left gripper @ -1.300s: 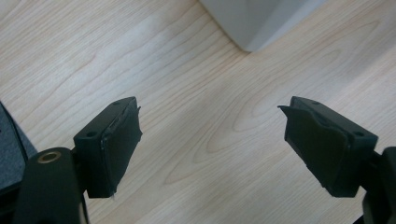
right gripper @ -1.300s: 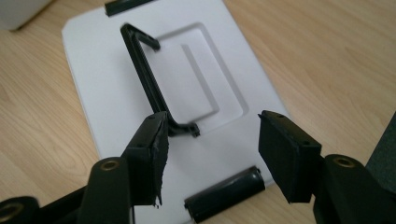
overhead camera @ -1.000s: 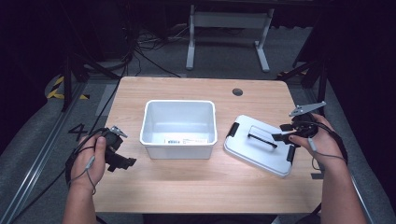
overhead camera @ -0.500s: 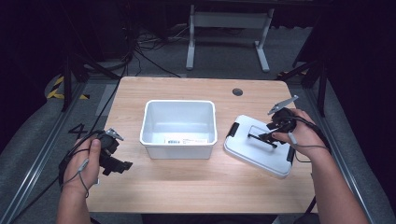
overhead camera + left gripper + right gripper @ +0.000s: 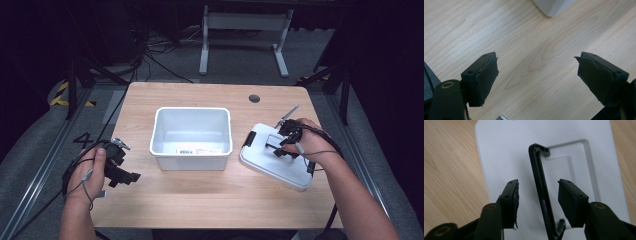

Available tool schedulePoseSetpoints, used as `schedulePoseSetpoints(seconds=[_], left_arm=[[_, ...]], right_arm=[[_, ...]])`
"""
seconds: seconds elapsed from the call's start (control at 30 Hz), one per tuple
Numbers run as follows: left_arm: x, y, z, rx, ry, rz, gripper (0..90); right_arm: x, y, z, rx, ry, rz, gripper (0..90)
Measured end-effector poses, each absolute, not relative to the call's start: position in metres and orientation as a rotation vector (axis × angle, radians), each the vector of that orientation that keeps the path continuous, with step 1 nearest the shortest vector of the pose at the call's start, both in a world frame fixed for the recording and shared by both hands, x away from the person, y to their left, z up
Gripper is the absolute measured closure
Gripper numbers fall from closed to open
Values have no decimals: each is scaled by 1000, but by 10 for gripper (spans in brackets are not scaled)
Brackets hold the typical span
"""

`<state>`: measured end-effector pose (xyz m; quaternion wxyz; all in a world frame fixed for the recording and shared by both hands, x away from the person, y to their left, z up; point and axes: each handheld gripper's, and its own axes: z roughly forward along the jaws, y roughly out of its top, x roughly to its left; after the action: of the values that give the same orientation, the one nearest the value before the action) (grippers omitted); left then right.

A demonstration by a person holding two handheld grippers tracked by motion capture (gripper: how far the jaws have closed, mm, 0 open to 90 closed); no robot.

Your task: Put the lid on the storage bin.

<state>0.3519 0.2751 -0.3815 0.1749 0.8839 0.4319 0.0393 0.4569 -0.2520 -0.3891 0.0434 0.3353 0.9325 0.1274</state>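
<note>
Left gripper (image 5: 131,176) sits at the near-left of the table (image 5: 200,205), jaws spread wide over bare wood, nothing between them. Idle, and well apart from the lid.

Centre: open white bin (image 5: 191,138), empty as far as the high view shows; label on its near wall.

Right: white lid (image 5: 267,165) lies flat on the table just right of the bin, black clips at its ends. Right gripper (image 5: 277,148) is down over the lid's middle. In the right gripper view the black handle (image 5: 540,187) stands up out of its recess, running between the jaws along their length, so they straddle it across its thin side. Jaws have just been closing; half spread now, gap either side of the bar, though the right pad looks close — hard to be sure. No pinch yet.

Right hand is on it; closing on the bar is what's left before a lift.
</note>
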Motion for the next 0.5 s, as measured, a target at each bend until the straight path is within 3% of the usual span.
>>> schedulePoseSetpoints(seconds=[0.17,0.37,0.5], left_arm=[[355,278,-384,2505,1248,118,183],[355,279,-386,2497,1252,104,178],[356,280,-387,2497,1259,107,179]], right_arm=[[462,-250,-398,1005,2894,299,585],[471,-245,-402,951,2919,202,784],[472,-243,-400,851,2903,164,823]])
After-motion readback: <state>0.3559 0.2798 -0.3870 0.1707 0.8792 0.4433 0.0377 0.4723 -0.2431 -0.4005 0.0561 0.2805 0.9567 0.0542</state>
